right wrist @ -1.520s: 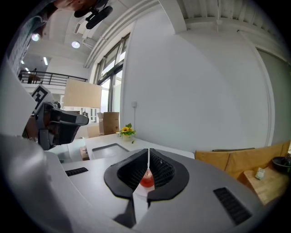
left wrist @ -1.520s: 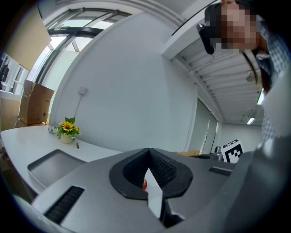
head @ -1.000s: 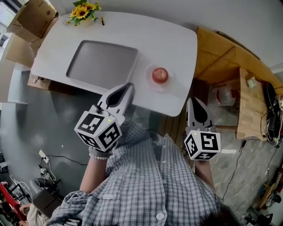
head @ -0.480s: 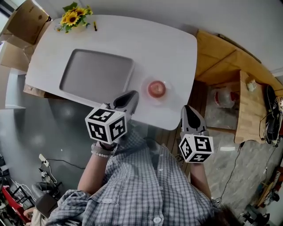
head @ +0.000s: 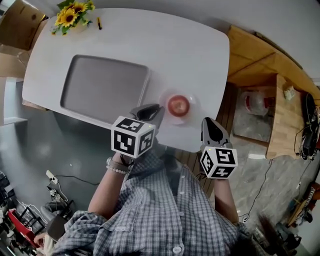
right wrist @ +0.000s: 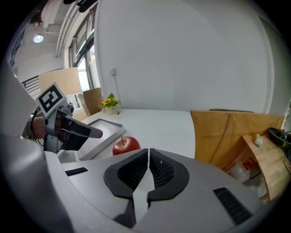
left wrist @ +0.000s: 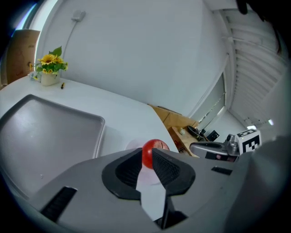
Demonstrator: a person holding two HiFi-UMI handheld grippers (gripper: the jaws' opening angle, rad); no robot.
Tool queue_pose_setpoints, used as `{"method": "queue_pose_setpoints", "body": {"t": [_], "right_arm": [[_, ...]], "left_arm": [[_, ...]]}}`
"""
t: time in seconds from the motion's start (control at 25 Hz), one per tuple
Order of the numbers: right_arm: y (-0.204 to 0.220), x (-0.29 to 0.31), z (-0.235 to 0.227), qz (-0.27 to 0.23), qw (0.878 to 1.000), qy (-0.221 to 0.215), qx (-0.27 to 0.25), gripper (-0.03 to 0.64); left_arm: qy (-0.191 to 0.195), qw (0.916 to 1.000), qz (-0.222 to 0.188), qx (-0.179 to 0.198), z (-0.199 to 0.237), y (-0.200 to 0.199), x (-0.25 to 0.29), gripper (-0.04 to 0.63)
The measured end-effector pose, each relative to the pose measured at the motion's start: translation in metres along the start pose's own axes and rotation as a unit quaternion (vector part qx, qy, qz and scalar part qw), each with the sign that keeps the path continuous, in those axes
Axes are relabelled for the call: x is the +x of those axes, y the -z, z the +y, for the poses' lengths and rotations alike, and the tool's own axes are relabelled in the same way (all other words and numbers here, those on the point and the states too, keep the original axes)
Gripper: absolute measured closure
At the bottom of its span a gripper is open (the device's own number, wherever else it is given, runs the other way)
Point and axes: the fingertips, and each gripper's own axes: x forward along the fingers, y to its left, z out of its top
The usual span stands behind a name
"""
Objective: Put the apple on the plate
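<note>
A red apple (head: 178, 105) rests on a small pale plate (head: 192, 111) near the front edge of the white table (head: 190, 45). My left gripper (head: 152, 109) hovers just left of the plate at the table's edge, its jaws a narrow gap apart with nothing in them. Through that gap in the left gripper view (left wrist: 146, 152) I see the apple (left wrist: 154, 148) further ahead. My right gripper (head: 209, 122) hangs off the table's front edge, right of the plate, shut and empty. In the right gripper view (right wrist: 148, 152) the apple (right wrist: 126, 145) lies ahead to the left.
A large grey tray (head: 105, 87) lies left of the plate. A pot of sunflowers (head: 70, 15) stands at the far left corner. Cardboard boxes (head: 15, 30) sit beyond the table's left end, and wooden furniture (head: 265, 75) stands to the right.
My left gripper has moved right, closer to the plate and apple. The right gripper has shifted slightly toward the table. The apple has stayed on the plate.
</note>
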Motion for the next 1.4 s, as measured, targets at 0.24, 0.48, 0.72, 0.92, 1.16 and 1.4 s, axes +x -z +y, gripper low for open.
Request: {"method": "queue_pose_setpoints", "body": {"t": [0.24, 0.48, 0.72, 0.92, 1.16, 1.4], "right_arm": [[0.017, 0.025, -0.002, 0.042, 0.999, -0.002, -0.008, 0.591], [0.031, 0.046, -0.004, 0.079, 0.997, -0.012, 0.013, 0.589], [0.047, 0.061, -0.003, 0.115, 0.993, -0.011, 0.022, 0.584], [0.056, 0.067, 0.0, 0.131, 0.988, -0.029, 0.083, 0.537], [0.065, 0.072, 0.002, 0.148, 0.981, -0.033, 0.122, 0.535], [0.067, 0.074, 0.007, 0.152, 0.973, -0.045, 0.169, 0.539]], "left_arm": [[-0.027, 0.9979, 0.055, -0.023, 0.021, 0.025, 0.028, 0.494], [-0.05, 0.9926, 0.078, -0.079, 0.04, 0.041, 0.044, 0.492], [-0.053, 0.9898, 0.091, -0.096, 0.049, 0.047, 0.052, 0.492], [-0.056, 0.9884, 0.099, -0.1, 0.049, 0.048, 0.058, 0.494], [-0.061, 0.9877, 0.096, -0.107, 0.052, 0.051, 0.062, 0.494], [-0.059, 0.986, 0.092, -0.126, 0.056, 0.053, 0.062, 0.52]]}}
